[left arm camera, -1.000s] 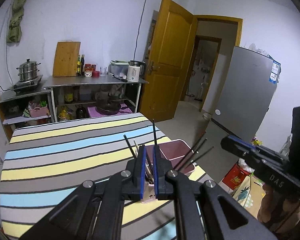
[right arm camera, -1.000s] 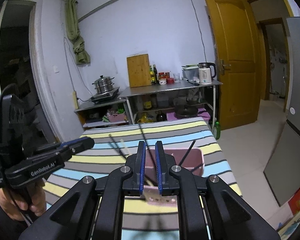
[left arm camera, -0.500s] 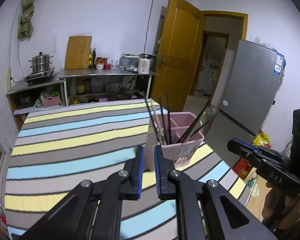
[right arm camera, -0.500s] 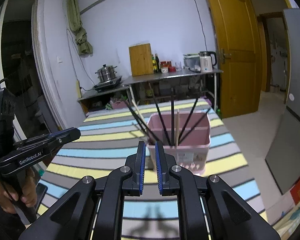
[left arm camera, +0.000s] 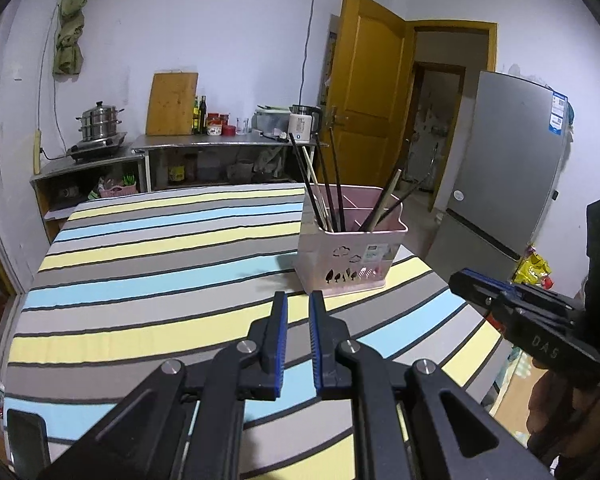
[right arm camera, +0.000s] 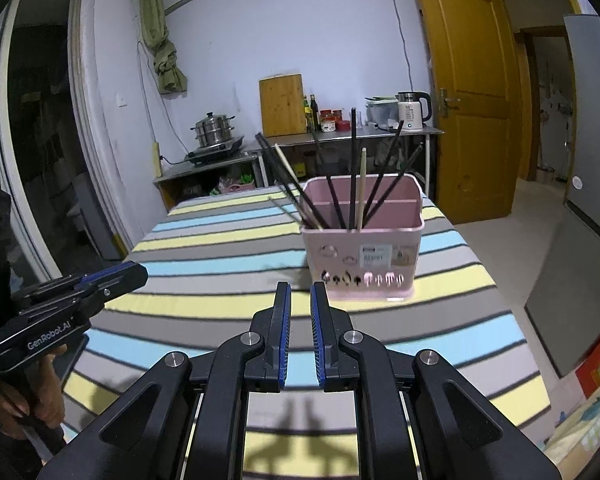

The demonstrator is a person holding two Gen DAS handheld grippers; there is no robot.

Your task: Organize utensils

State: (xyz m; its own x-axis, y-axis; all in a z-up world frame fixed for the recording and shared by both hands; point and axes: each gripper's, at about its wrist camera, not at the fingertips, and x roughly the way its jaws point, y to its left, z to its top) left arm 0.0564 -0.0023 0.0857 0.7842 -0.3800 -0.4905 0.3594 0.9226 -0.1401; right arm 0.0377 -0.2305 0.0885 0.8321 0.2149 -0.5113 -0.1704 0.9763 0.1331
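Observation:
A pink utensil holder stands on the striped table near its right edge, also in the right wrist view. Several chopsticks, mostly black with a few wooden ones, stand tilted in it, also in the right wrist view. My left gripper is above the table, short of the holder, its jaws a narrow gap apart and holding nothing. My right gripper is likewise nearly closed and empty, short of the holder.
The table's right edge drops to the floor beside a grey fridge. A steel counter with a kettle, bottles and cutting board lines the back wall. A phone lies at the table's near left corner.
Both grippers have drawn back and away from the holder, which now sits farther ahead in both views. The jaws stay nearly closed and empty.

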